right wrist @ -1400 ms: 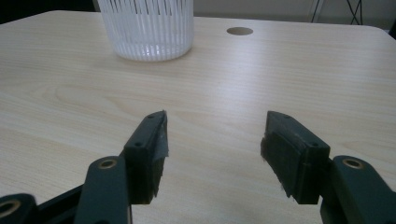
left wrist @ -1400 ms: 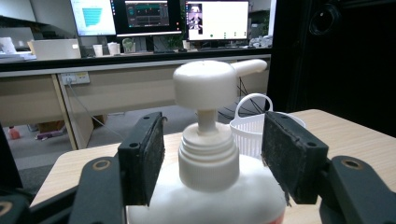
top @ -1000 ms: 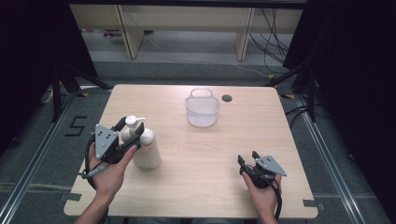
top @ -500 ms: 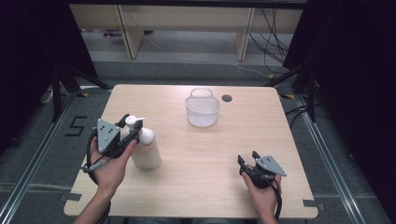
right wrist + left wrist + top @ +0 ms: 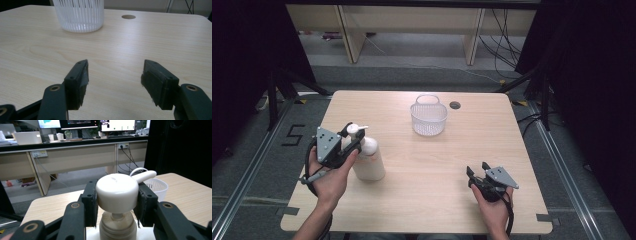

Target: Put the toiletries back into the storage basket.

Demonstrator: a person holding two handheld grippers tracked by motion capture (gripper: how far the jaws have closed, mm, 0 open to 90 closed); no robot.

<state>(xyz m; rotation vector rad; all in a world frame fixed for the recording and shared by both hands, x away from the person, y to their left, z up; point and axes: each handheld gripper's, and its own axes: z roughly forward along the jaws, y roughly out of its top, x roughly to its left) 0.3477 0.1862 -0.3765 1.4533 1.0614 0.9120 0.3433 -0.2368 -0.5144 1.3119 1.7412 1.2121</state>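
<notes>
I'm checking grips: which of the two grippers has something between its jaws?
The left gripper: its jaws flank the white pump bottle's head. The right gripper stands open over bare table.

The left tongs (image 5: 352, 145) have just been closing around the pump head of the white bottle (image 5: 368, 161); the right tongs (image 5: 477, 171) rest open on the tabletop (image 5: 427, 165), near right.

An office-like lab: long beige wooden desks (image 5: 75, 157) carrying computer monitors (image 5: 77, 123), trailing black cables (image 5: 507, 25), and black curtains (image 5: 592, 75) around the pale wooden surface (image 5: 412, 200).
</notes>
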